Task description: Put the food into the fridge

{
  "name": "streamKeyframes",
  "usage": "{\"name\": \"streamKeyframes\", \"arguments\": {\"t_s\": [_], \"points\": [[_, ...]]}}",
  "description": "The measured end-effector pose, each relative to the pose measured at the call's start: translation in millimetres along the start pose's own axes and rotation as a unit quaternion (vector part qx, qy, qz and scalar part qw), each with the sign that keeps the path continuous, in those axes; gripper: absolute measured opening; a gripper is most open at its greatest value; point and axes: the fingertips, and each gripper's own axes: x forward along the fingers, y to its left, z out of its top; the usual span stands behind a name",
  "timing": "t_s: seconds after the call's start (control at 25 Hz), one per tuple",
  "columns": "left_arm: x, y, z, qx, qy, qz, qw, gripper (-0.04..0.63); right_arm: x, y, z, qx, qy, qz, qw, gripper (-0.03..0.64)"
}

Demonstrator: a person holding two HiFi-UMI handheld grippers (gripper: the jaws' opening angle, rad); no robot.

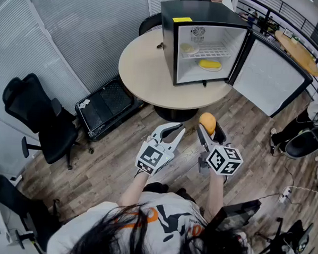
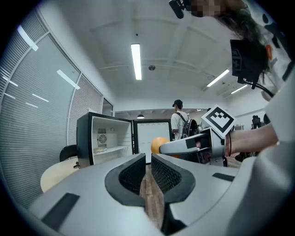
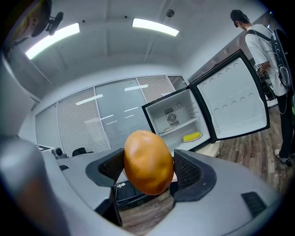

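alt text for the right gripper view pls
The right gripper holds an orange egg-shaped food item between its jaws. Beyond it a small black fridge stands open, a yellow item on its lower level.

no readable text, labels or numbers

Both arms reach forward, left gripper [image 1: 173, 131] closed and empty, right gripper [image 1: 209, 130] clamping orange food [image 3: 148, 161].

Smooth, glossy-skinned food [image 3: 148, 161], glossy black fridge [image 1: 167, 42] — matt tabletop [image 1: 143, 64], wood-grain floor [image 1: 120, 148].
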Motion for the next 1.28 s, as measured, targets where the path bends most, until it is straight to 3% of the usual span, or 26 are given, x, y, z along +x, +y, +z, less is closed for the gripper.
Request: {"name": "streamKeyframes", "arguments": {"t_s": [0.48,1.04,1.28], "points": [[15,-10,-8,-0.025,-0.004,0.005,0.9997,0.029,-1,-19,-1,0.013,-0.006,0.015,1.0,0.334],[56,-37,-15,-0.028,-0.007,0.009,0.9995,0.029,-9,-62,3,-0.02,0.015,0.024,0.999,0.334],[62,-27,-16,-0.032,-0.004,0.016,0.9994,0.029,8,-64,2,-0.02,0.026,0.033,0.999,0.334]]}}
